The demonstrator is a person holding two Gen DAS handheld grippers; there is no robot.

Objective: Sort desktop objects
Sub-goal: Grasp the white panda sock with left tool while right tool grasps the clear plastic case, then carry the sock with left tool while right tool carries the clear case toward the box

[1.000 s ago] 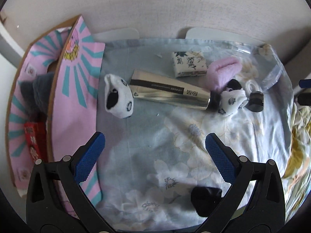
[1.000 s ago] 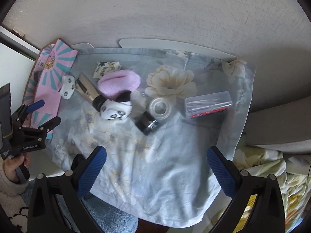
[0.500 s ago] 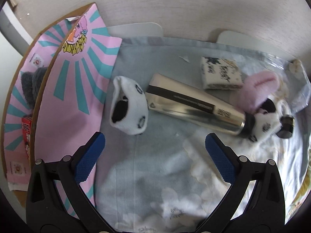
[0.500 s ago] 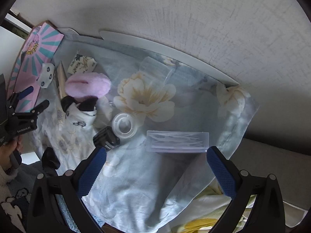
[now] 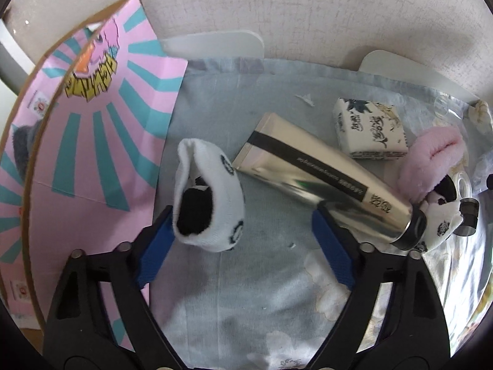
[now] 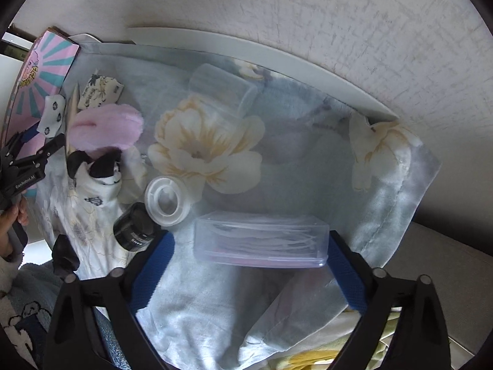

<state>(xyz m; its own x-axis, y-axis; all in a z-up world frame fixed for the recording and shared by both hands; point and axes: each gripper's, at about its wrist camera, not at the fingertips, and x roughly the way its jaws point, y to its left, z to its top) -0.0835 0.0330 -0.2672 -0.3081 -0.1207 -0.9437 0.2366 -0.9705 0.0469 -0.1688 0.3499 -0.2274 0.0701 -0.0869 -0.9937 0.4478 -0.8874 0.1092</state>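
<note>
A pale floral cloth (image 6: 292, 141) covers my counter, against a rough white wall. At far left stands a pink box (image 5: 92, 160). My left claw (image 5: 243, 246) is closing, unclenched, around the panda sock (image 5: 209, 203); a silver tube (image 5: 323, 182) crowds its right finger, a pink fluffy piece (image 5: 428, 160) beyond. My right claw (image 6: 249, 262) is closing around the clear plastic box (image 6: 262, 240), not yet gripping; a tape roll (image 6: 166, 200) and black jar (image 6: 132, 231) sit near its left finger.
</note>
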